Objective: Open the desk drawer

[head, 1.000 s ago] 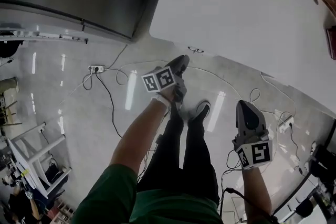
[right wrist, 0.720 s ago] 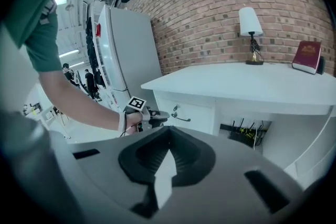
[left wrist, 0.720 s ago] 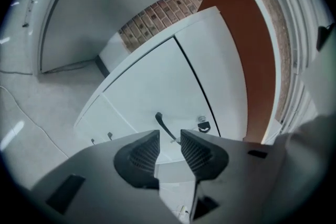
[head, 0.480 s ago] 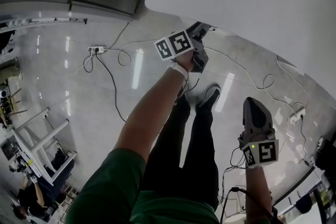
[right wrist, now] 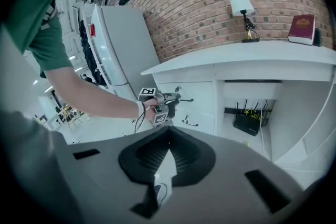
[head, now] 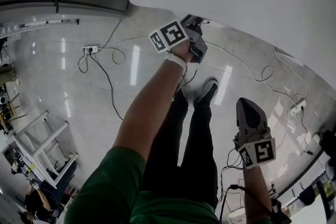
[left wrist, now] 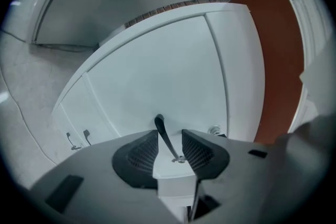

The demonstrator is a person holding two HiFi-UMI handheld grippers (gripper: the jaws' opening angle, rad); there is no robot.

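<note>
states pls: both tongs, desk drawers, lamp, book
left tongs: open, have just been opening; handle between the pads, not pinched
right tongs: shut, empty
top drawer: looks shut, front flush with the desk
lower drawer: shut
lamp: looks unlit
book: closed, standing upright

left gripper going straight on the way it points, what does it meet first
The dark drawer handle, standing between the jaws of the left gripper, which have just been opening; behind it, probably close, the white drawer front.
</note>
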